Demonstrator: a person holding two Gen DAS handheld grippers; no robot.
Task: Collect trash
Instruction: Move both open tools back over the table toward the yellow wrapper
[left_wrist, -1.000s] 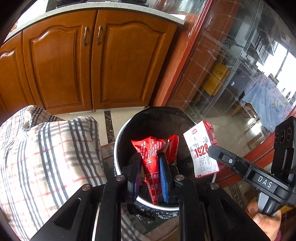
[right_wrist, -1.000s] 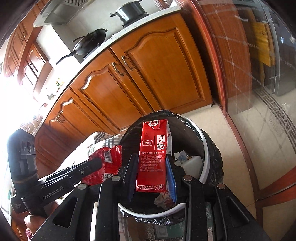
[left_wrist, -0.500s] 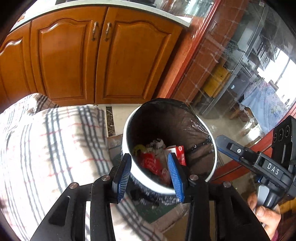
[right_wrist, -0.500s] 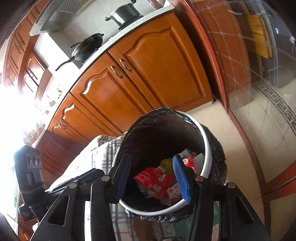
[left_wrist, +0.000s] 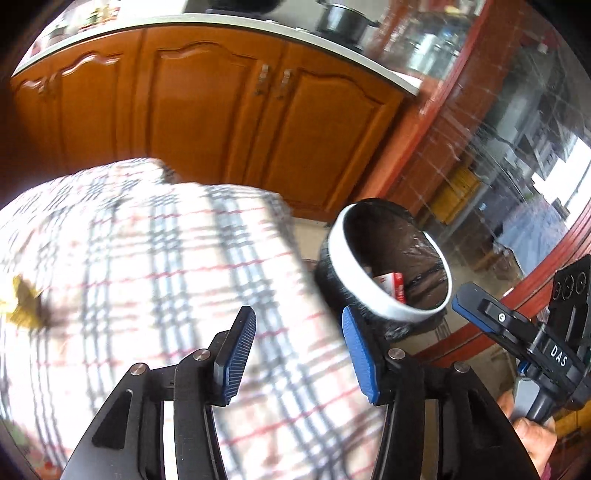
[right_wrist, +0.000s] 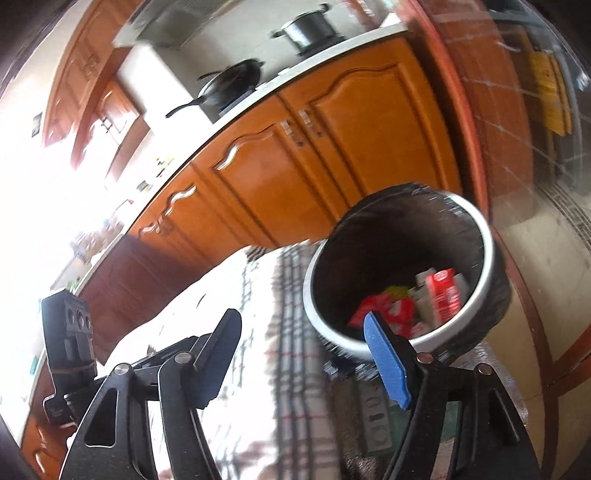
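Two pieces of trash lie down inside the bin (right_wrist: 402, 273) – a red milk carton (right_wrist: 443, 291) leaning toward the far-right wall and a crumpled red wrapper (right_wrist: 384, 312) beside it, with something yellow between them that is too blurred to name. In the left wrist view only a corner of the carton (left_wrist: 391, 284) shows over the white rim of the bin (left_wrist: 369, 291).

Judging by looks, the carton is light and fairly stiff, with flat printed faces that give pads a good bite across the narrow sides; squeezed hard it would probably dent. The wrapper seems nearly weightless, soft and slick, best pinched at a fold or along the crimped edge, since a flat pinch could slip.

One more scrap, yellow and crumpled (left_wrist: 22, 302), sits on the plaid cloth (left_wrist: 166, 280) of the tabletop at the far left of the left view. It looks like thin foil or paper – light, crushable, best taken from above across its bulk.

Both tools are released and carry nothing. The jaws of the left tool (left_wrist: 295, 350) have just been opening, with only the cloth seen between them; those of the right tool (right_wrist: 306, 350) have just been opening too, spread wide, its blue pad (right_wrist: 386, 363) showing in front of the bin's rim. The bin stands on the floor just beside the cloth's edge, lined with a black bag.
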